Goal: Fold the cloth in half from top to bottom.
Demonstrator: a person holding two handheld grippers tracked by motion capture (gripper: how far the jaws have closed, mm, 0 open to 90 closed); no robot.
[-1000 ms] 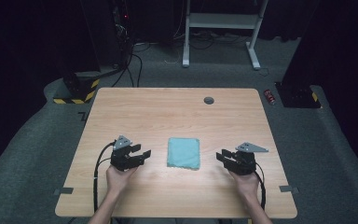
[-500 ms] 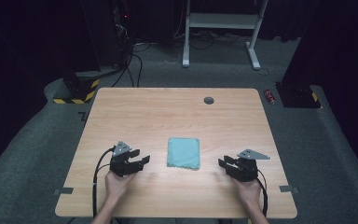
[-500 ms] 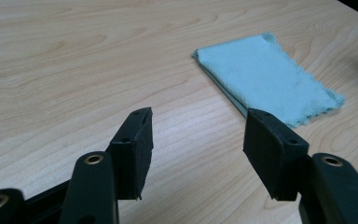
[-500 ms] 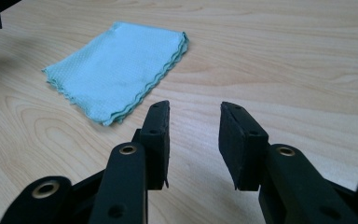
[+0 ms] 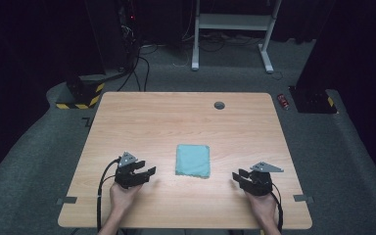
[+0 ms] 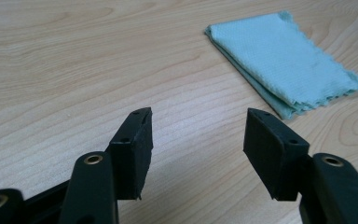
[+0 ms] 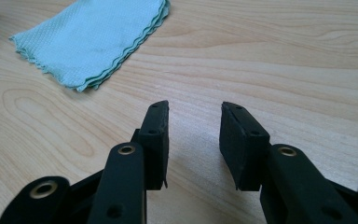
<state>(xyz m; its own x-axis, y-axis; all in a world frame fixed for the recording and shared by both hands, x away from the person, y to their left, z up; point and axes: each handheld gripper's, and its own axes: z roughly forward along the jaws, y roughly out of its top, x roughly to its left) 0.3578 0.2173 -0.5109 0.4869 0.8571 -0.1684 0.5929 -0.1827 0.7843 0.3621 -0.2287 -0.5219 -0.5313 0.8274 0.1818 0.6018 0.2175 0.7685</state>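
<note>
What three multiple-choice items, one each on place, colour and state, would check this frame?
1. Where does the folded cloth lie?
A. between the two tongs
B. at the table's far edge
C. on the floor

2. What colour is the cloth?
A. red
B. light teal
C. black

3. How do the left tongs and right tongs stand?
A. both shut on the cloth
B. one holds the cloth
C. both open, holding nothing

Key: 1 A, it sits mid-table between them; 2 B, seen close up; 3 C, bare wood shows between the jaws.

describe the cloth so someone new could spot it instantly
Start at the wooden table. Near its front edge, between the left gripper and the right gripper, lies the cloth, touching neither. It is the one soft, pale teal thing there: a flat folded rectangle with wavy edges.
</note>
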